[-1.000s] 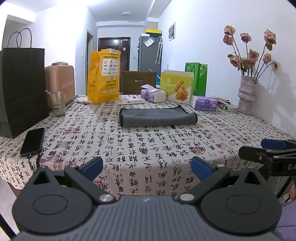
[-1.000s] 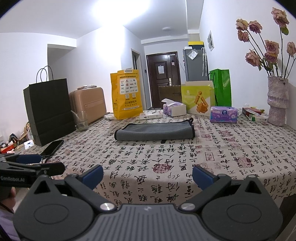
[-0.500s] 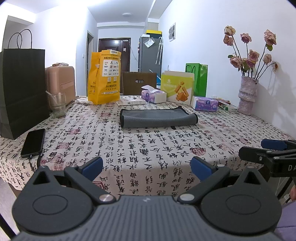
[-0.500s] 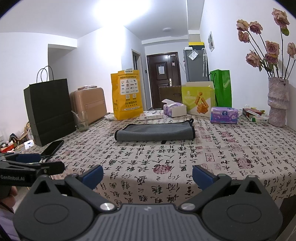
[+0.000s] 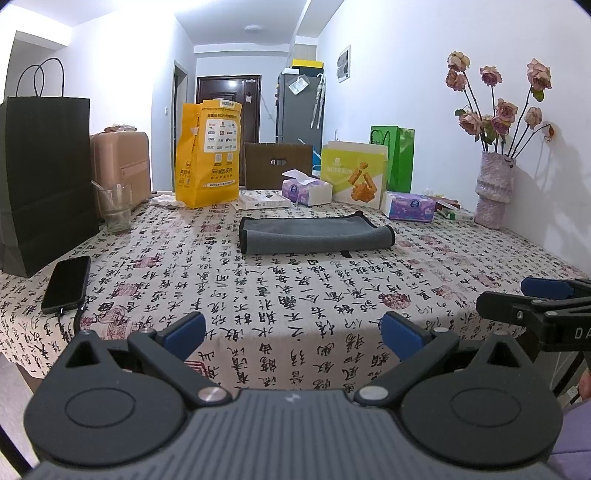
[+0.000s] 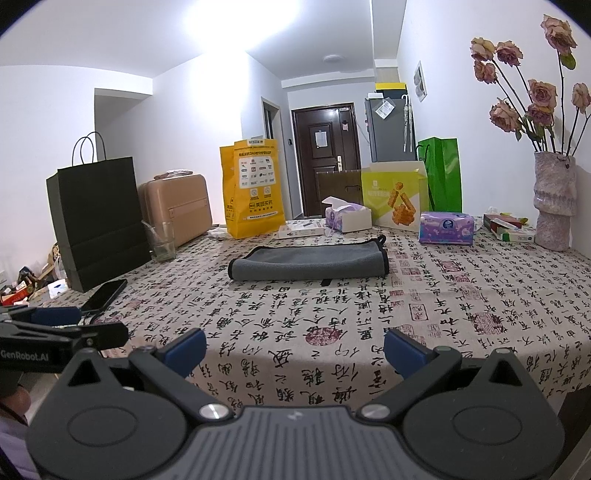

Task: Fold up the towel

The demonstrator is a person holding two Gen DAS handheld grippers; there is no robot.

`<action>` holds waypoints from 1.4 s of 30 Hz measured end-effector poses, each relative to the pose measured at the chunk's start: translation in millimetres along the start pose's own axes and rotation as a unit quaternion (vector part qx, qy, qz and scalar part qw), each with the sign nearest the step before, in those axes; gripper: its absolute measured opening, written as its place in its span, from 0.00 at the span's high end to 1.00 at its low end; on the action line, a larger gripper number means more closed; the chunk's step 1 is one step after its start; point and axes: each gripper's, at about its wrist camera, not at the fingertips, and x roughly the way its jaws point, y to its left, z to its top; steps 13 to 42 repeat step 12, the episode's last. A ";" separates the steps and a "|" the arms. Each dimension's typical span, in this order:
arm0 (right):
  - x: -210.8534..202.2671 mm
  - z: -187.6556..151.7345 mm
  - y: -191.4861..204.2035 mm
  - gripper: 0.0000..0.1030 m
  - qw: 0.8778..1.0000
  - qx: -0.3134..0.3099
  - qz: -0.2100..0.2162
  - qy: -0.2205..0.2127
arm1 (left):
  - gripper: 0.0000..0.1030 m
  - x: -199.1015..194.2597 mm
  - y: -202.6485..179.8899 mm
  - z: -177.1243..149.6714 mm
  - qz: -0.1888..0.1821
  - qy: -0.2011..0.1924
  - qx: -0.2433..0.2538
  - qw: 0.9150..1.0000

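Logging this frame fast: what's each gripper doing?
Left gripper: open, holding nothing, short of the towel.
Right gripper: open, holding nothing.

White walls [image 5: 388, 92], dark door [image 5: 228, 107], grey fridge [image 5: 300, 107], ceiling lamp [image 5: 253, 28].

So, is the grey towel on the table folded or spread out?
Folded. The grey towel lies as a narrow, layered band with a rounded doubled edge facing the cameras. Both grippers are open, apart from it.
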 end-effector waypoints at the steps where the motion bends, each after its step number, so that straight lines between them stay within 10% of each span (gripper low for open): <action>1: 0.1 -0.1 -0.1 0.00 1.000 0.000 0.000 0.000 | 0.00 -0.2 -0.2 0.0 0.000 -0.001 0.000 1.000; 42: 0.3 -0.1 -0.4 0.00 1.000 0.001 0.000 0.001 | 0.00 0.5 -1.2 -1.3 0.000 0.001 -0.001 1.000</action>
